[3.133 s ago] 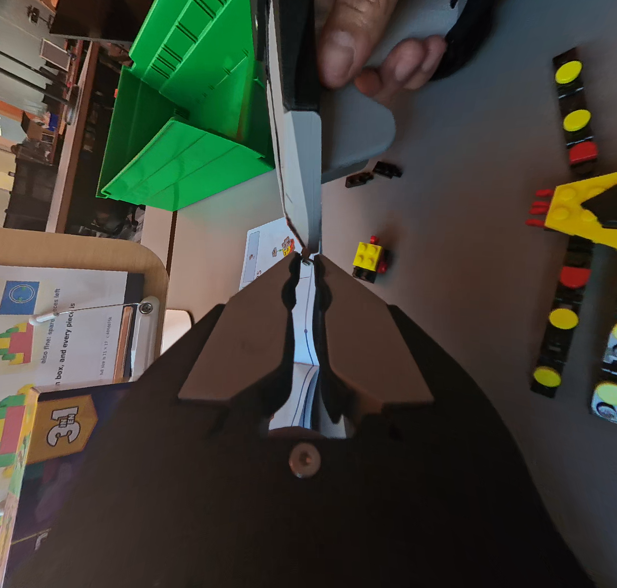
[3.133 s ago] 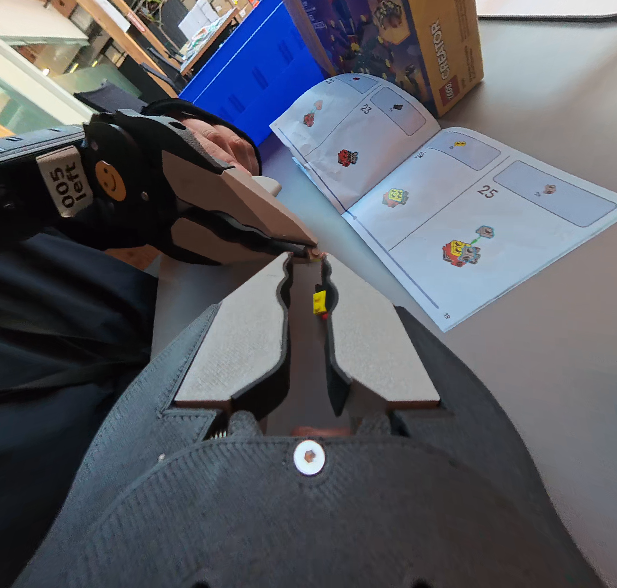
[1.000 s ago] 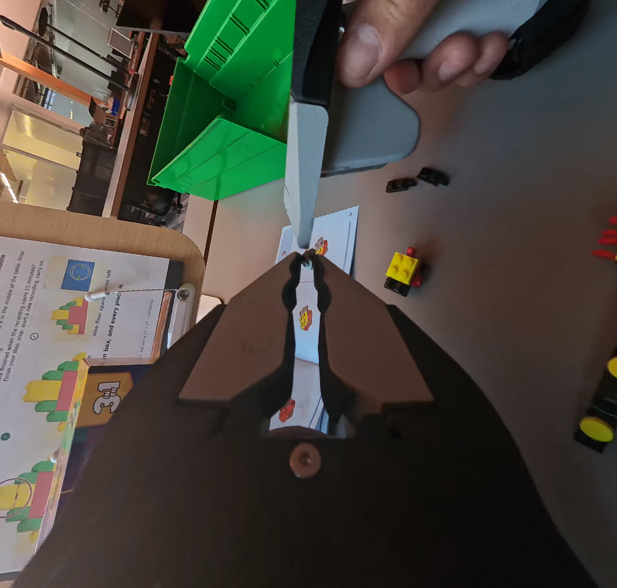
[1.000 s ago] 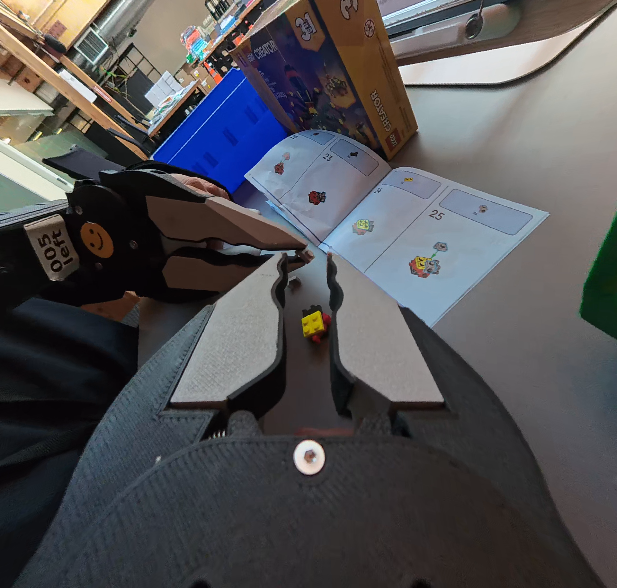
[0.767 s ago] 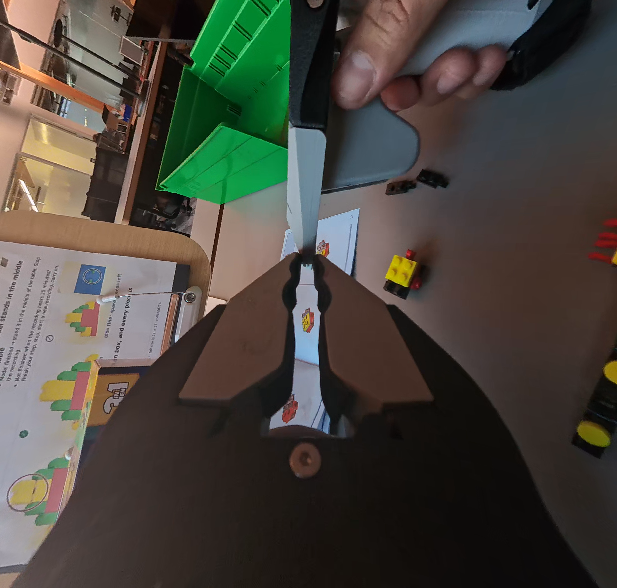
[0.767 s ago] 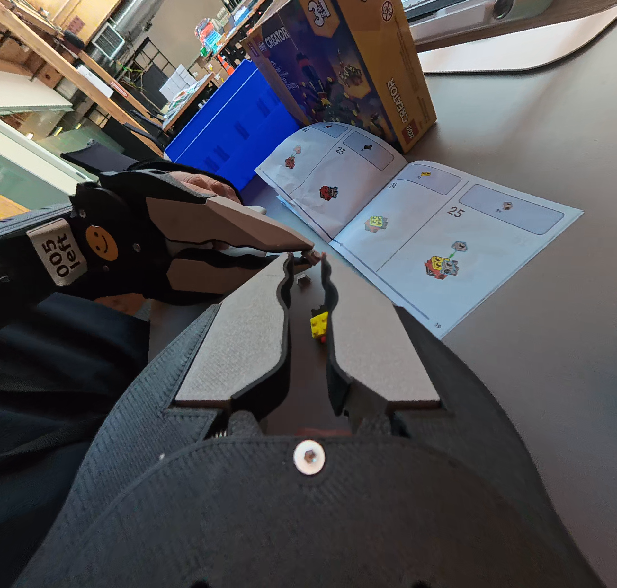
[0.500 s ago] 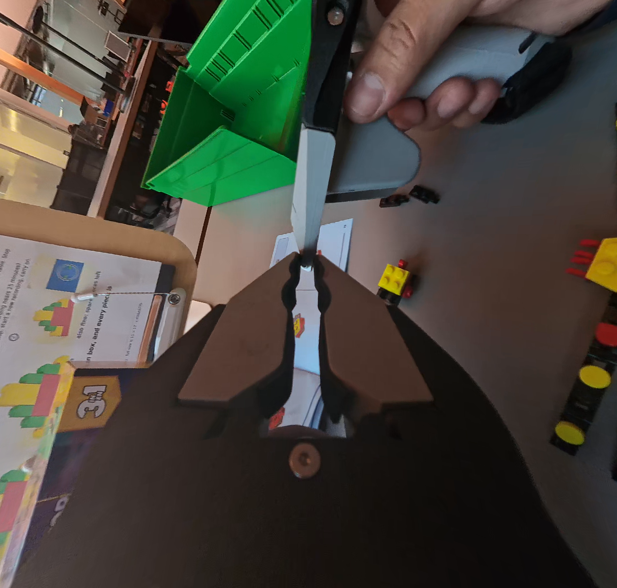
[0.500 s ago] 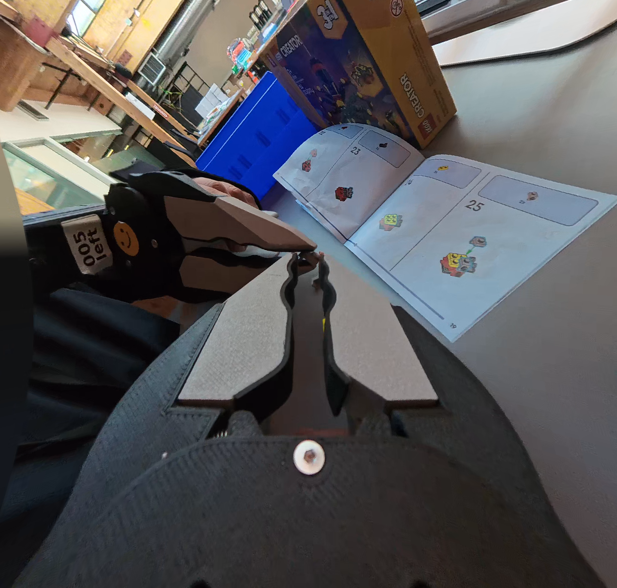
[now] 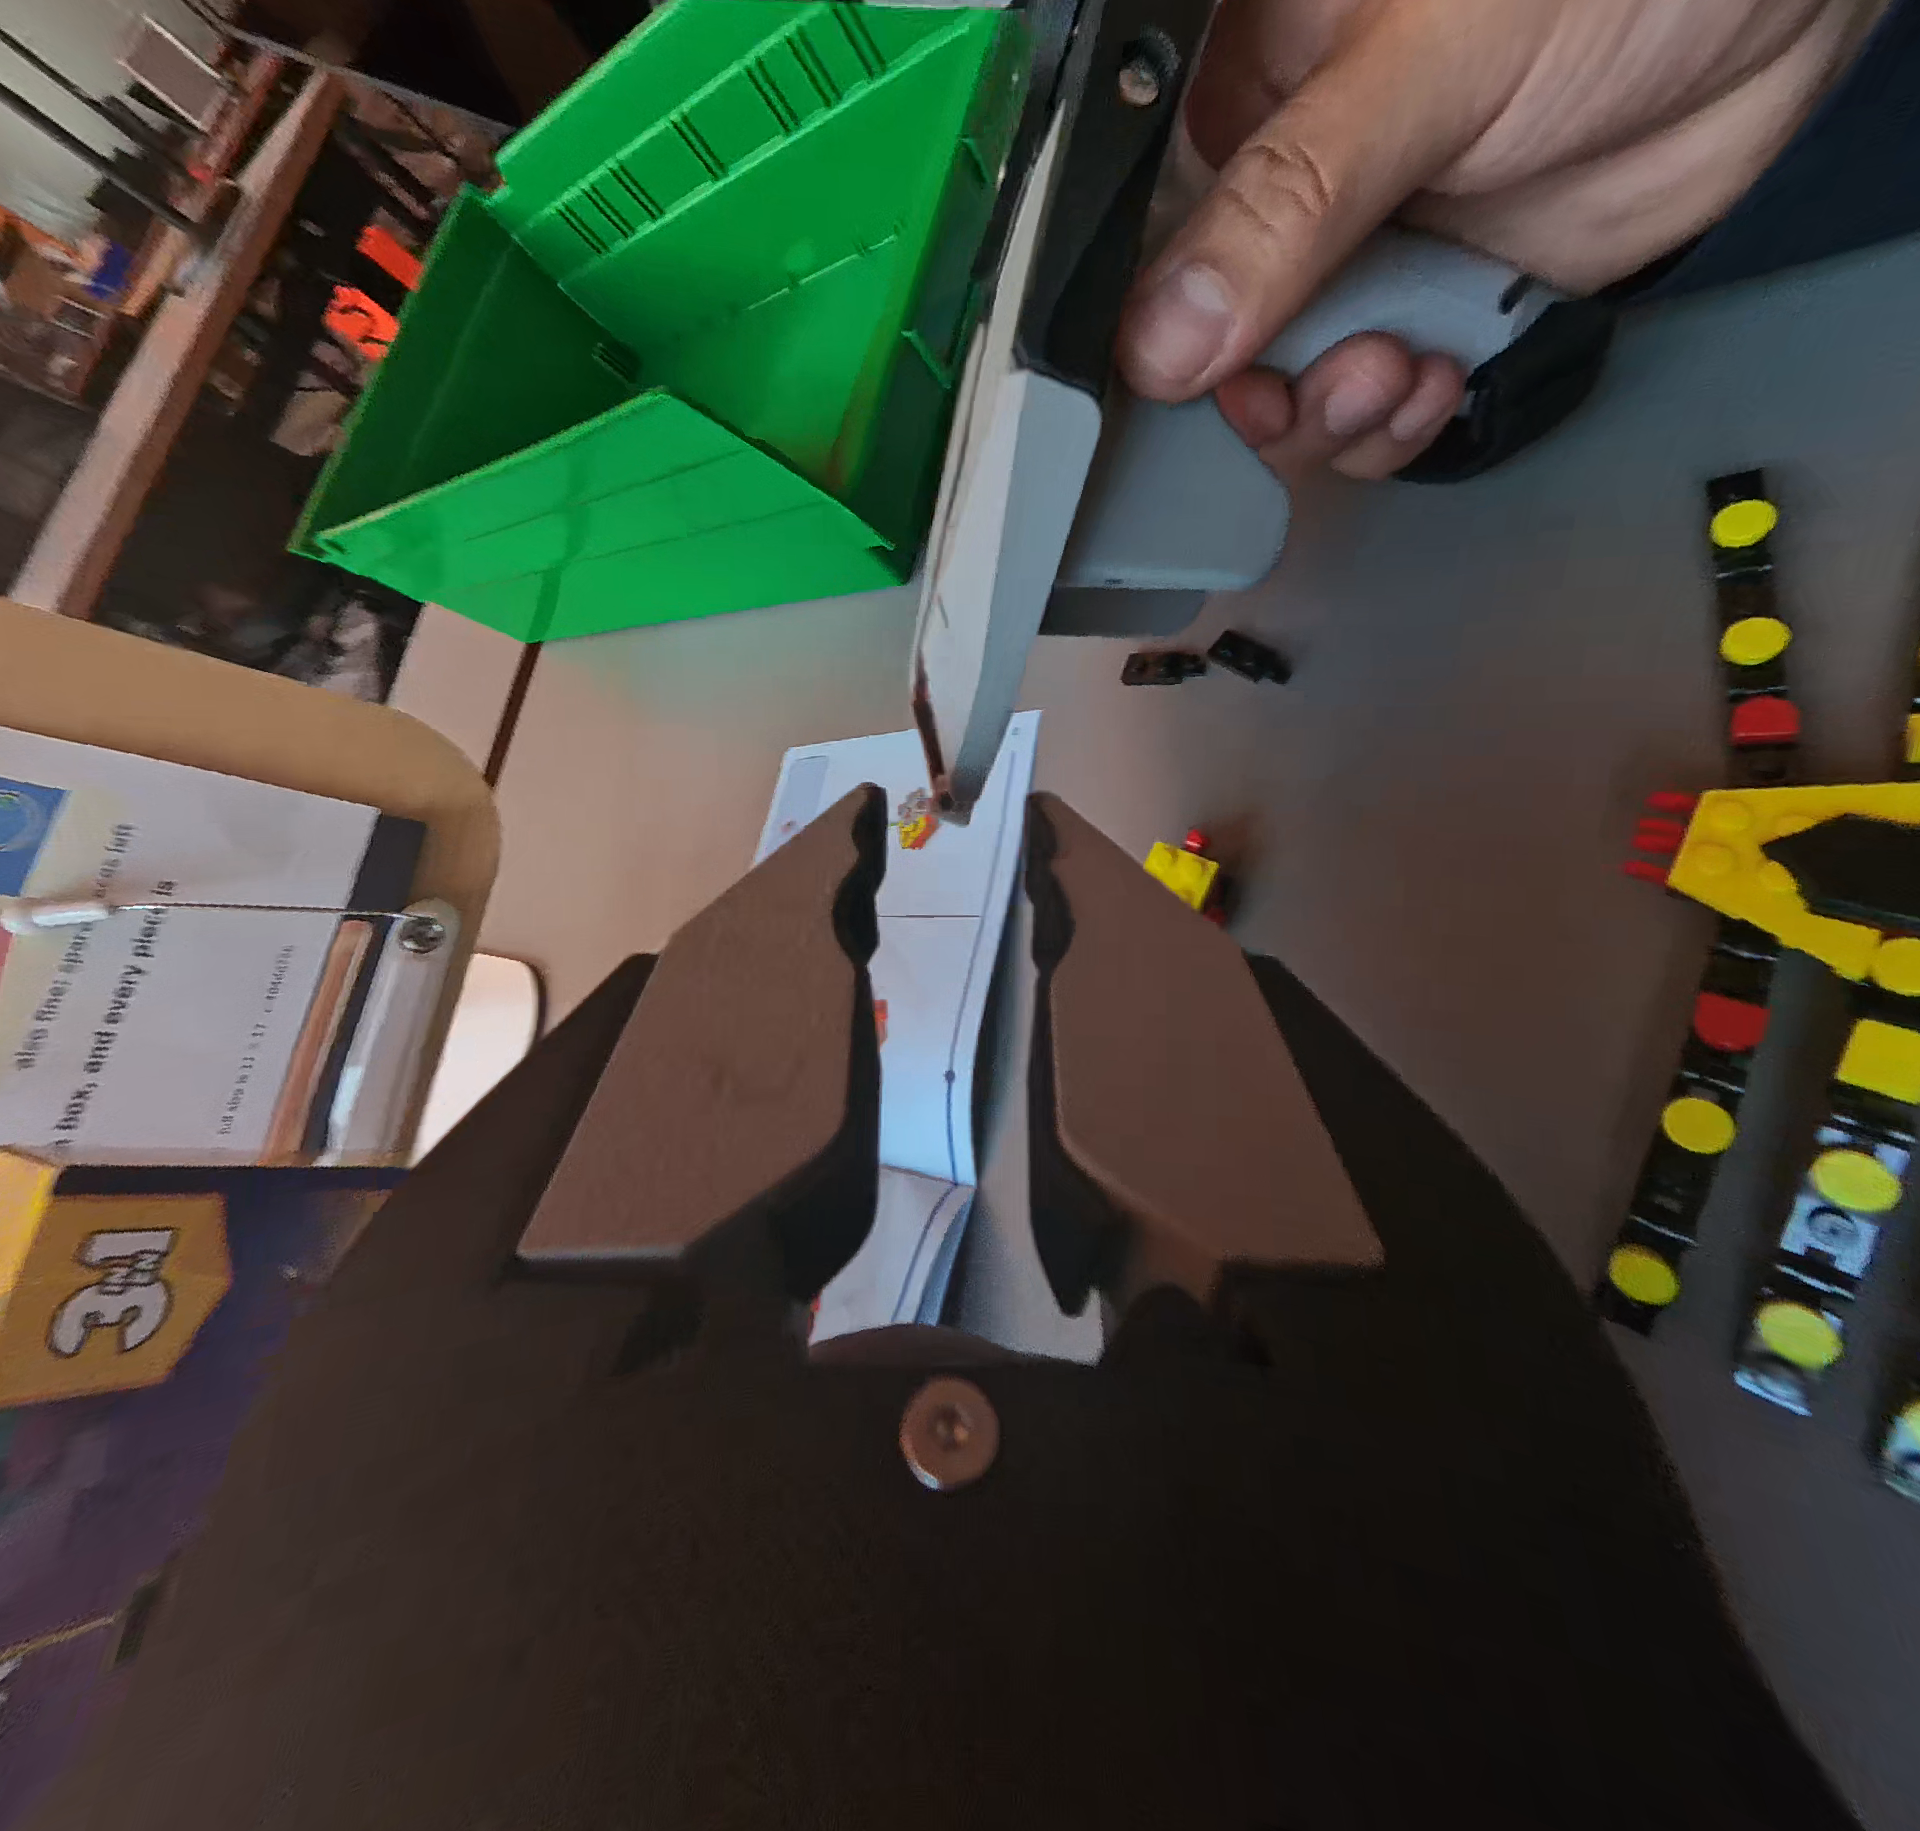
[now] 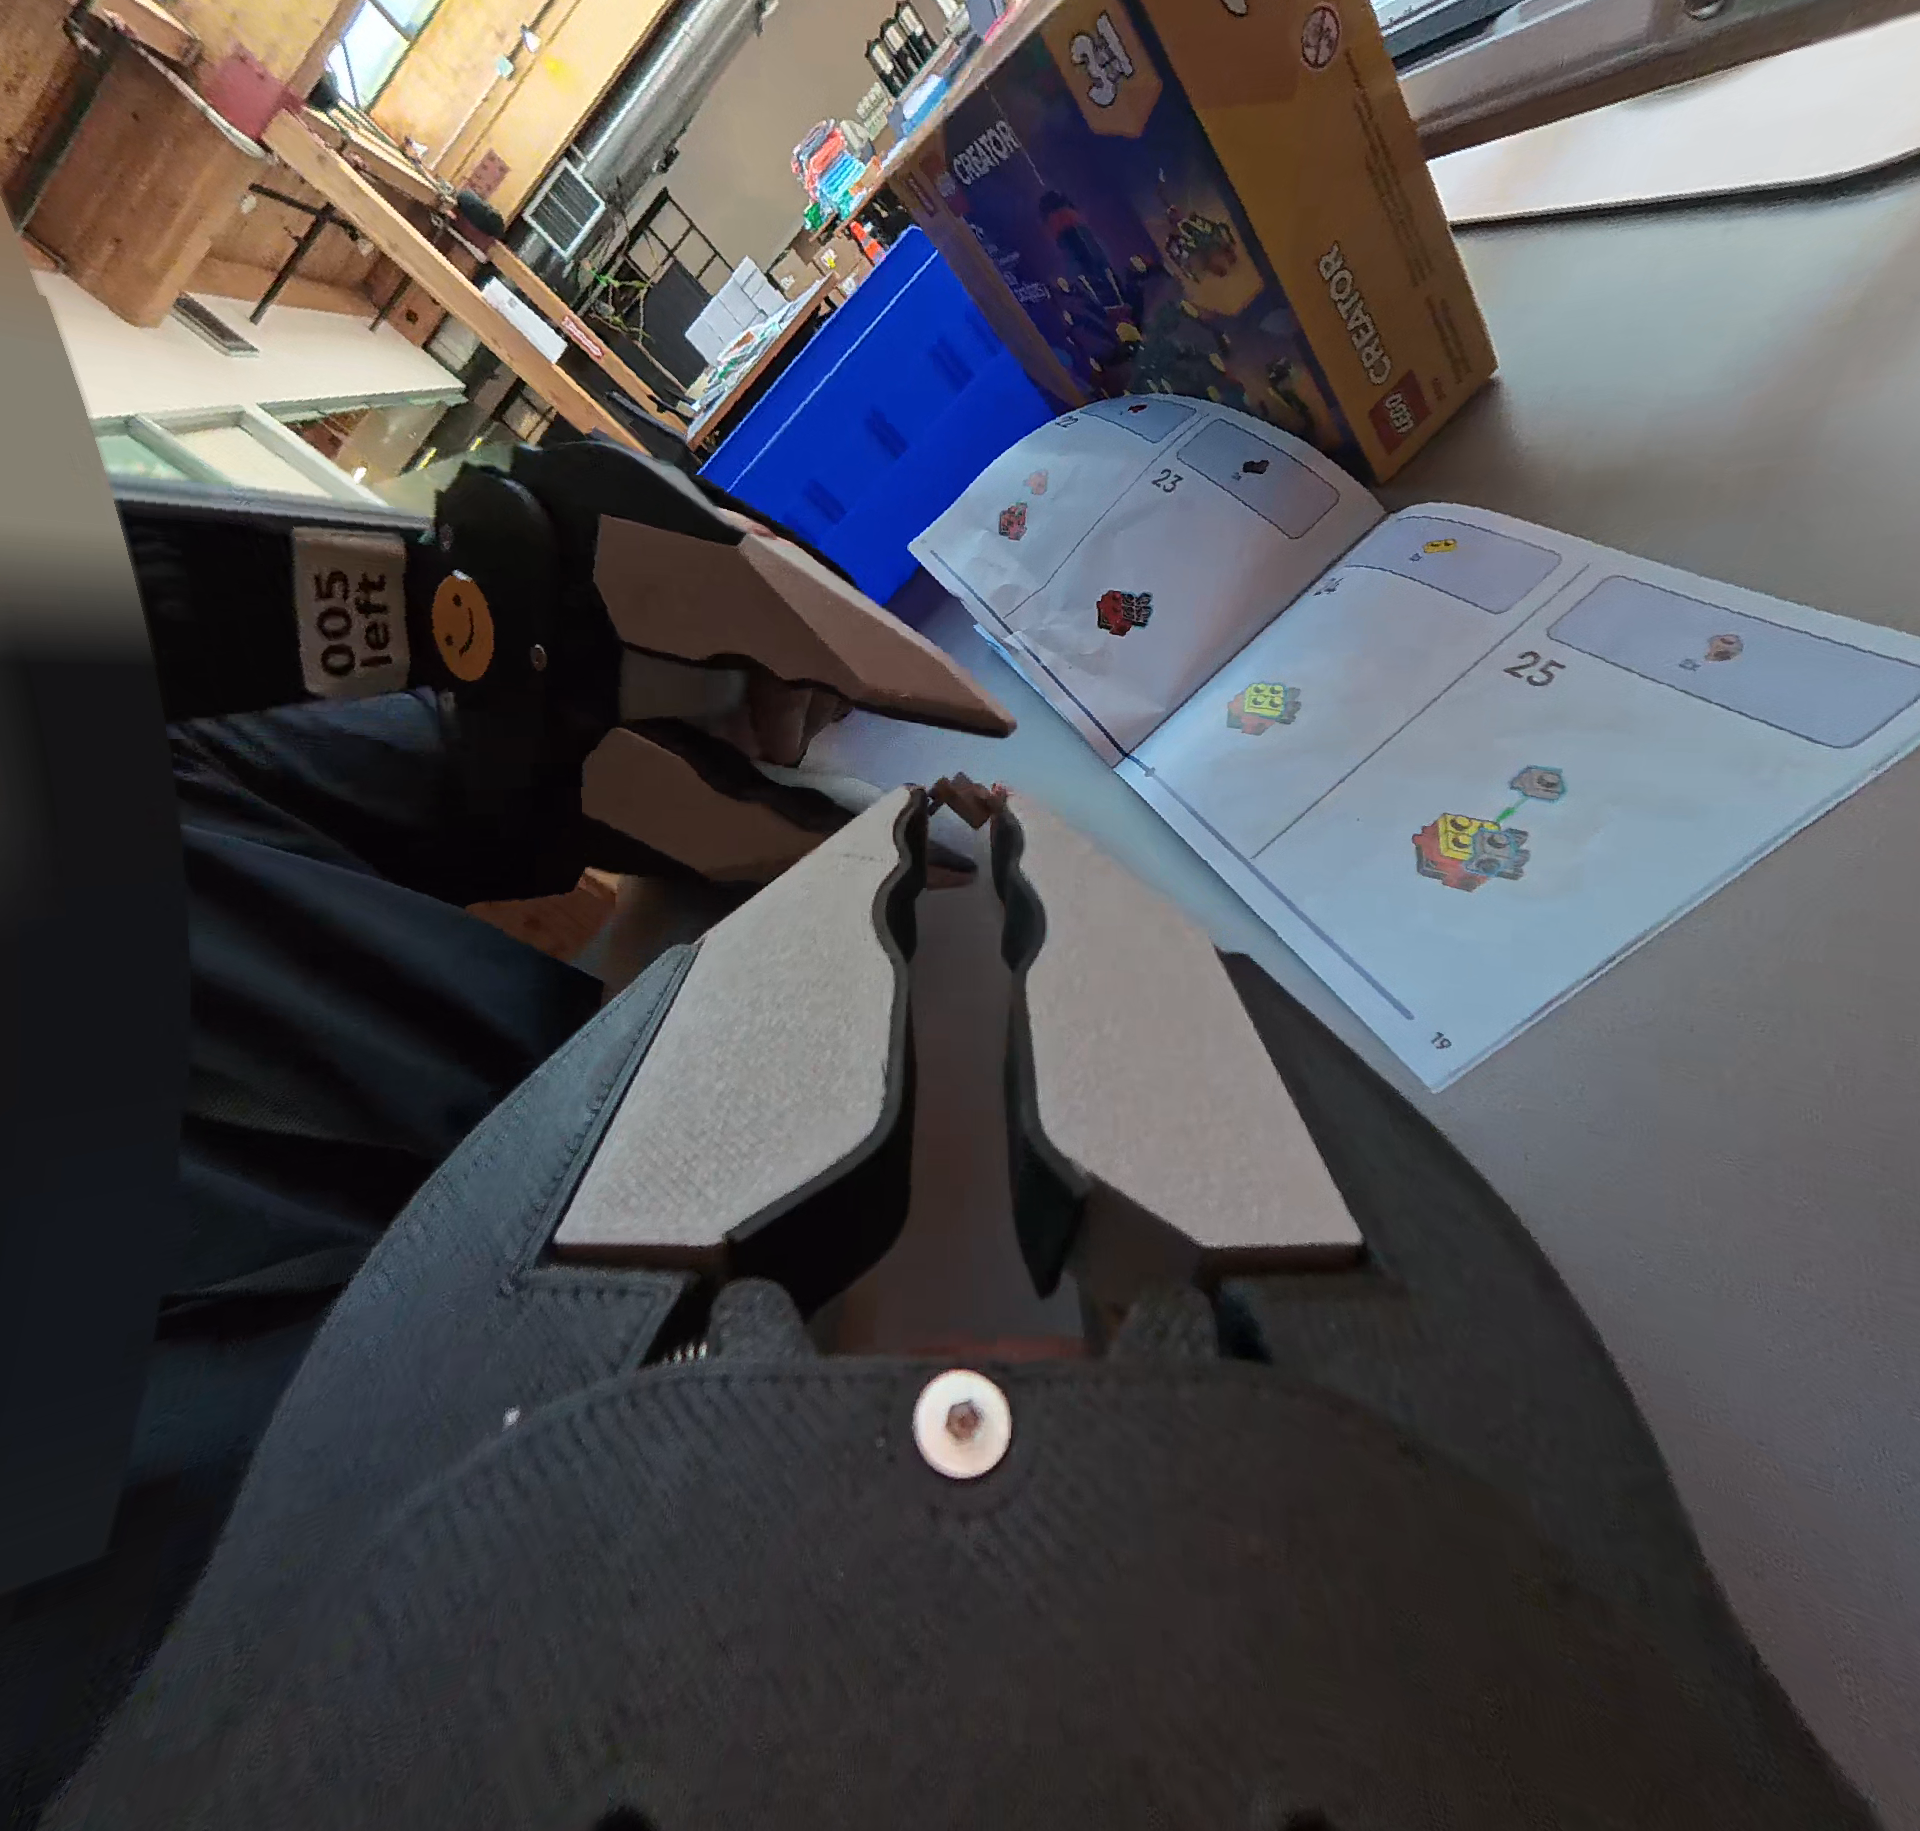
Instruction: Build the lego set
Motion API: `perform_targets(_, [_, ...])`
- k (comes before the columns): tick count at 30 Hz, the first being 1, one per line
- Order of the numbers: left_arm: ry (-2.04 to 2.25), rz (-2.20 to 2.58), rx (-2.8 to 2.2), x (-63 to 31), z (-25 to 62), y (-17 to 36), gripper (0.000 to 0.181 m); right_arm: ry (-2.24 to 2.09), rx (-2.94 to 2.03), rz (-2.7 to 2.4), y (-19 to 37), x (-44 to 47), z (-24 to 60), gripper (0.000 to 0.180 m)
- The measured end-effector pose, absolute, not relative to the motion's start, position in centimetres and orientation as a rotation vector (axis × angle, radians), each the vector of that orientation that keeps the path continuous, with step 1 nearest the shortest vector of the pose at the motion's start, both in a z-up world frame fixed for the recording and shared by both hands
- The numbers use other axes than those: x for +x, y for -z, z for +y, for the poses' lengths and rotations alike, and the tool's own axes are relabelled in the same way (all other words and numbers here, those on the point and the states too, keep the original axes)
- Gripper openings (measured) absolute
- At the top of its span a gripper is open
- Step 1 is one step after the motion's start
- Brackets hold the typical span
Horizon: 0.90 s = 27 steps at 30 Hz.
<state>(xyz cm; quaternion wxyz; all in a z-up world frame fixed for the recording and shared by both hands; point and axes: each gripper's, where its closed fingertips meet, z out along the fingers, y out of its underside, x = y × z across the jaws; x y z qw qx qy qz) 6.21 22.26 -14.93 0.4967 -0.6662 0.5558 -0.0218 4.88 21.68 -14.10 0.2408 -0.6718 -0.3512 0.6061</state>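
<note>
My right gripper (image 10: 958, 796) is shut on a tiny brown-grey lego piece (image 10: 961, 799) pinched at its fingertips. In the left wrist view it comes down from above, held by a hand, and the piece (image 9: 945, 807) sits at its tip. My left gripper (image 9: 954, 823) is open and empty, its jaws standing either side of that tip without touching it. It also shows in the right wrist view (image 10: 987, 792), open. A small yellow, red and black assembly (image 9: 1184, 872) sits on the grey table to the right. A larger yellow and black build (image 9: 1818, 898) lies at the far right.
The open instruction booklet (image 10: 1455, 742) lies under the grippers. The lego box (image 10: 1247, 202) stands behind it, next to a blue bin (image 10: 883, 420). A green bin (image 9: 675, 379) stands at the back. Two small black pieces (image 9: 1205, 661) lie near it. A clipboard (image 9: 208, 950) is on the left.
My left gripper has opened and let go of the tiny piece. My right gripper has closed on it and now holds it alone.
</note>
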Motion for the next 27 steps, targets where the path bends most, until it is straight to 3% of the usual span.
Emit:
perform_targets(9, [0.121, 1.419, -1.554, 6.0, 21.1, 15.1, 0.005, -1.540, -1.754, -1.148, 14.2, 4.7, 20.5, 0.009])
perform_targets(16, [-0.232, 1.532, -1.398, 5.6, 21.1, 16.9, 0.004, -1.342, -1.804, -1.273, 16.3, 4.5, 20.3, 0.009])
perform_targets(27, [-0.267, 1.556, -1.361, 5.8, 20.8, 17.7, 0.004, -1.228, -1.774, -1.384, 17.1, 4.7, 19.9, 0.009])
